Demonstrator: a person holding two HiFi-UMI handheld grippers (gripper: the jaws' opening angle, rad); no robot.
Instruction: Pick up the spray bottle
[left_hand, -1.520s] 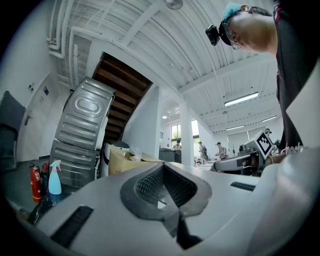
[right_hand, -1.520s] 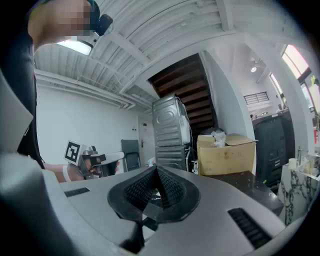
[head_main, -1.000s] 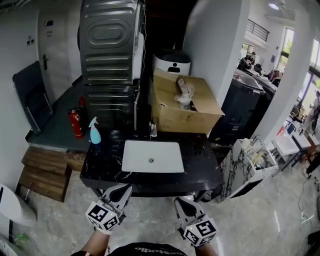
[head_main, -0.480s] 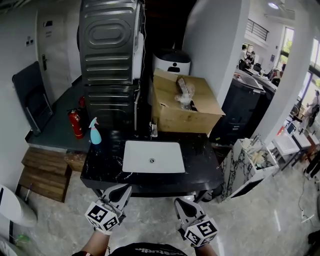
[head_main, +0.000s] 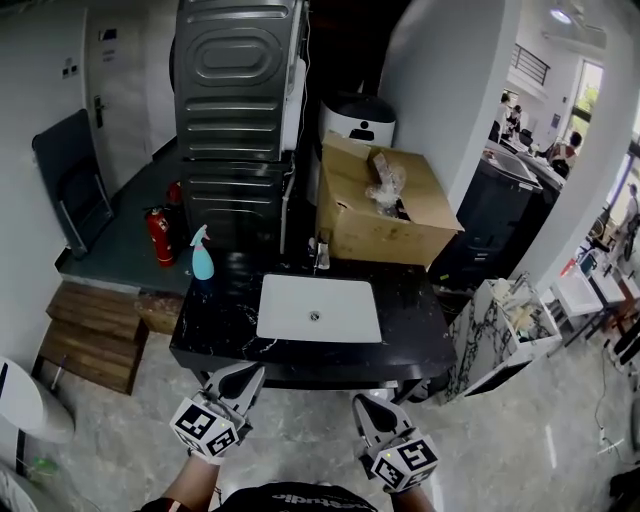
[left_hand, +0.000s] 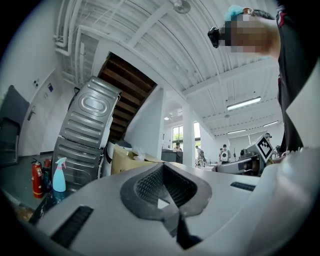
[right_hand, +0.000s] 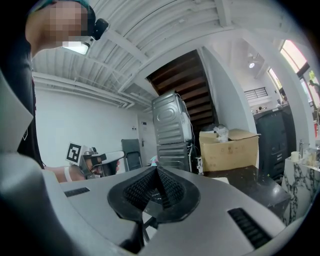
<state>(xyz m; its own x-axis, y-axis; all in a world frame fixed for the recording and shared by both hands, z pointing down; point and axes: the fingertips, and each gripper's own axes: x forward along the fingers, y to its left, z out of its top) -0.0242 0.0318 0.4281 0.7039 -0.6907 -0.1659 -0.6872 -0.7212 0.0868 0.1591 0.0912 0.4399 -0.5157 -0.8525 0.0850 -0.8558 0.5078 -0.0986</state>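
Head view: the blue spray bottle (head_main: 202, 257) stands upright on the far left corner of the black marble worktop (head_main: 412, 322), left of the white sink basin (head_main: 318, 308) set into it. A red fire extinguisher (head_main: 160, 235) stands on the lower ledge just beyond the bottle, with a tall ribbed metal appliance (head_main: 240, 90) behind it. An open cardboard box (head_main: 385, 215) sits at the far right of the worktop. The left tongs (head_main: 241, 375) and the right tongs (head_main: 367, 403) hang side by side at the worktop's near edge, over the floor and well apart from the bottle.

Left gripper view: the left tongs (left_hand: 162, 167) are clenched, pads pressed together with nothing between them. The spray bottle (left_hand: 59, 176) shows far off at the left, beside the fire extinguisher (left_hand: 37, 179); the right tongs (left_hand: 250, 162) appear at the right.

Right gripper view: the right tongs (right_hand: 157, 171) are clenched too and empty. The left tongs (right_hand: 100, 162) show at the left, the cardboard box (right_hand: 229, 148) at the far right.
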